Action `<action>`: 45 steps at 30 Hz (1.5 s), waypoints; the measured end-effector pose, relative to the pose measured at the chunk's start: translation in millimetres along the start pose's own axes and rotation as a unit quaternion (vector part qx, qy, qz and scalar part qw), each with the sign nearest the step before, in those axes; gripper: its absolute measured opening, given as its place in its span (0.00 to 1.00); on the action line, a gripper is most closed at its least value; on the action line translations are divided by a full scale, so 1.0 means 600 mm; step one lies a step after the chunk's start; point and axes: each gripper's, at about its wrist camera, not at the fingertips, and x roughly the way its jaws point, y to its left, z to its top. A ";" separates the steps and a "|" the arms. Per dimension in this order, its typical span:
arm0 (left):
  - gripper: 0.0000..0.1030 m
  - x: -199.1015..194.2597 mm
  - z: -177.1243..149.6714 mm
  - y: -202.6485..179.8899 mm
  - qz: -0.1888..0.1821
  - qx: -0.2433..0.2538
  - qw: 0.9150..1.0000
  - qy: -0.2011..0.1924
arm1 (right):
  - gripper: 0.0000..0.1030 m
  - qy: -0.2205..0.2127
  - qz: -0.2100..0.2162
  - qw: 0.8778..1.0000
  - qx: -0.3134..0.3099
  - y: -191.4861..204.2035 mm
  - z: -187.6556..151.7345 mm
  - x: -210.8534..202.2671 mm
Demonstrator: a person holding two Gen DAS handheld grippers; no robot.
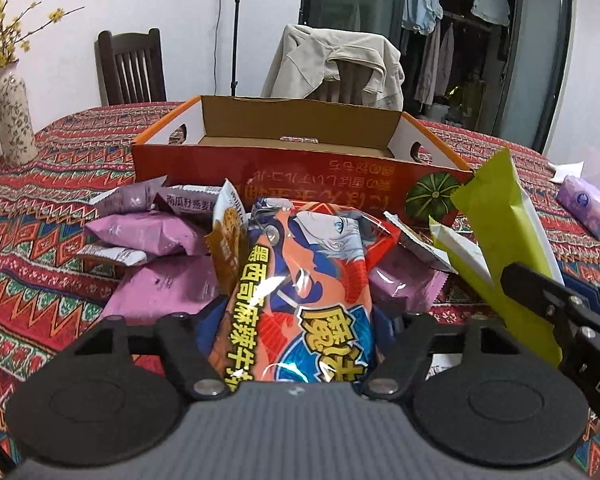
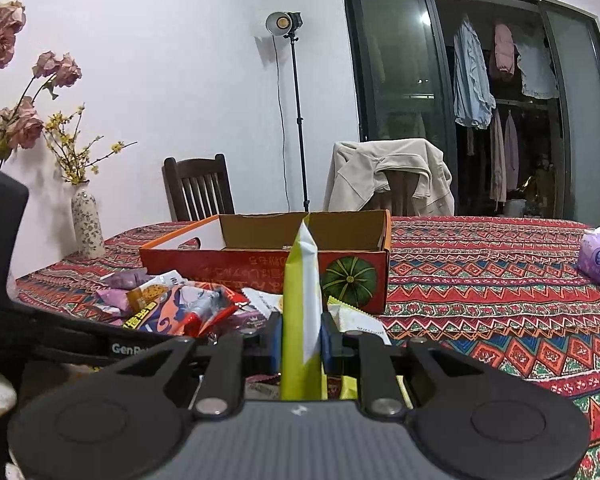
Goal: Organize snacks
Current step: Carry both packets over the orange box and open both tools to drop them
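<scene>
My left gripper [image 1: 296, 320] is shut on an orange-and-blue snack bag [image 1: 312, 264] with yellow lettering, which fills the gap between its pads. The bag lies over a heap of purple packets [image 1: 148, 236] and a brown cookie packet [image 1: 228, 236], in front of an open orange cardboard box [image 1: 300, 164]. My right gripper [image 2: 302, 340] is shut on a green-and-white packet [image 2: 300, 300] that stands upright between its pads. In the left wrist view that green packet [image 1: 500, 220] rises at the right, with one black finger [image 1: 540, 292] on it. The box [image 2: 236, 260] holds one small item at its far wall.
A patterned red tablecloth [image 2: 480, 280] covers the table. A floral vase [image 1: 14, 116] stands at the left edge and a purple tissue pack [image 1: 588, 204] at the right. Behind the table are two chairs, one draped with a beige jacket [image 2: 388, 172], and a light stand [image 2: 296, 120].
</scene>
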 end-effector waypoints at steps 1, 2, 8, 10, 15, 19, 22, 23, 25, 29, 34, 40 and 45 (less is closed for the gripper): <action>0.67 -0.002 -0.001 0.001 -0.002 -0.001 1.000 0.000 | 0.18 0.000 -0.001 1.000 -0.001 0.002 0.000 -0.002; 0.61 -0.005 -0.002 0.003 -0.004 -0.001 1.000 -0.001 | 0.18 0.000 -0.001 1.000 -0.001 0.003 -0.001 -0.004; 0.59 -0.030 -0.007 0.007 -0.028 0.004 0.999 -0.016 | 0.18 -0.006 -0.007 1.000 -0.004 0.014 0.002 -0.016; 0.59 -0.042 -0.004 0.009 -0.033 0.007 0.999 -0.028 | 0.18 -0.008 -0.010 1.000 -0.005 0.016 0.005 -0.020; 0.59 -0.077 0.009 0.012 -0.043 0.016 0.997 -0.060 | 0.18 -0.024 -0.019 0.999 -0.010 0.018 0.022 -0.028; 0.59 -0.092 0.043 0.013 -0.043 0.019 0.995 -0.091 | 0.18 -0.043 -0.023 0.999 -0.021 0.021 0.053 -0.022; 0.59 -0.096 0.077 0.019 -0.036 0.016 0.992 -0.118 | 0.18 -0.054 -0.026 0.998 -0.026 0.023 0.084 -0.006; 0.59 -0.096 0.088 0.022 -0.032 0.016 0.991 -0.127 | 0.18 -0.058 -0.027 0.998 -0.026 0.024 0.096 0.001; 0.59 -0.094 0.113 0.027 -0.027 0.016 0.989 -0.143 | 0.18 -0.063 -0.029 0.997 -0.027 0.025 0.120 0.018; 0.59 -0.073 0.166 0.037 -0.017 0.010 0.987 -0.160 | 0.18 -0.064 -0.036 0.997 -0.029 0.022 0.168 0.063; 0.59 -0.025 0.224 0.052 -0.003 -0.009 0.987 -0.160 | 0.18 -0.050 -0.045 0.997 -0.024 0.018 0.216 0.136; 0.59 0.047 0.285 0.072 0.015 -0.030 0.987 -0.155 | 0.18 -0.031 -0.062 0.998 -0.010 0.014 0.244 0.230; 0.59 0.109 0.308 0.083 0.030 -0.035 0.988 -0.148 | 0.18 -0.015 -0.075 0.997 -0.002 0.010 0.238 0.295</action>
